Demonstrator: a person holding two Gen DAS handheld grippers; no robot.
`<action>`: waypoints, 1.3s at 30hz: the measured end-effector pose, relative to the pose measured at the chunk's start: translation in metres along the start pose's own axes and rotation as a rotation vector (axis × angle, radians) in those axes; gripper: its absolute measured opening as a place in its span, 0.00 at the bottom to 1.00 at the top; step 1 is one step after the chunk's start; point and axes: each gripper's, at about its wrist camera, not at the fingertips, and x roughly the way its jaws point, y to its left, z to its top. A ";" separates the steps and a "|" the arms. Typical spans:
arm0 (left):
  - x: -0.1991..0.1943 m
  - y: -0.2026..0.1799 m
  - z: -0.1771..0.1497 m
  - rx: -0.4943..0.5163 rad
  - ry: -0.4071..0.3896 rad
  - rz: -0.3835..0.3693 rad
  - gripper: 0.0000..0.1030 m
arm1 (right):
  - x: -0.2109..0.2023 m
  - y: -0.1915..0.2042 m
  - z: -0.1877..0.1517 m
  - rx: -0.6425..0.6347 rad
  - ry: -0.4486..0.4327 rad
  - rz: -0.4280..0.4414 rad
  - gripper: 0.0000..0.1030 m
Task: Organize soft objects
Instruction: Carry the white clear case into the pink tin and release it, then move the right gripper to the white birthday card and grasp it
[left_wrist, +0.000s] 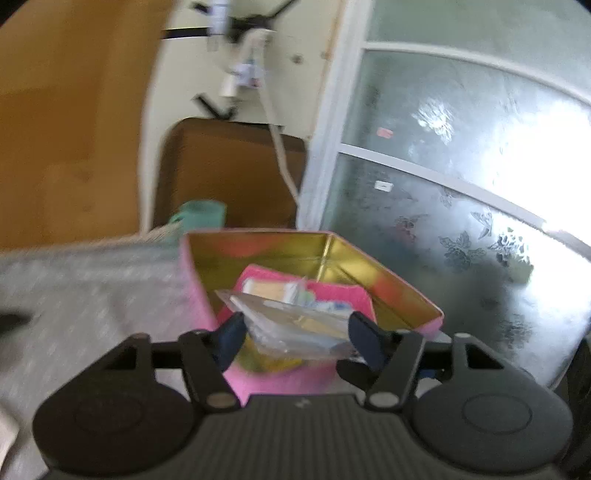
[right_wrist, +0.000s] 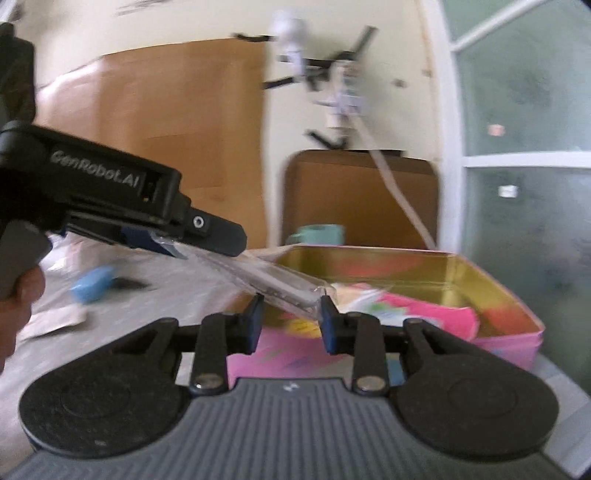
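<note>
A pink tin box (left_wrist: 413, 295) with a gold inside stands open on the table; it also shows in the right wrist view (right_wrist: 509, 314). Pink cloths (left_wrist: 354, 295) and packets lie in it. My left gripper (left_wrist: 295, 332) is shut on a clear plastic packet (left_wrist: 295, 325) and holds it over the box's near edge. In the right wrist view the left gripper (right_wrist: 166, 243) comes in from the left with the clear packet (right_wrist: 266, 280) slanting down to the box. My right gripper (right_wrist: 291, 321) is open just before the box, the packet's tip between its fingers.
A blue soft object (right_wrist: 92, 282) and a white packet (right_wrist: 55, 319) lie on the grey tablecloth (right_wrist: 166, 295) at the left. A teal cup (left_wrist: 203, 216) stands behind the box by a brown chair back (left_wrist: 229, 166). Frosted glass doors (left_wrist: 461, 166) stand at the right.
</note>
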 end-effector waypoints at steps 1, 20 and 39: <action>0.016 -0.005 0.004 0.019 0.007 0.009 0.68 | 0.010 -0.008 0.002 0.012 0.000 -0.023 0.37; -0.015 0.044 -0.053 -0.111 0.075 0.164 0.67 | 0.028 -0.004 -0.016 0.106 0.014 -0.040 0.42; -0.136 0.135 -0.143 -0.205 0.062 0.447 0.67 | 0.054 0.102 -0.035 0.082 0.335 0.214 0.42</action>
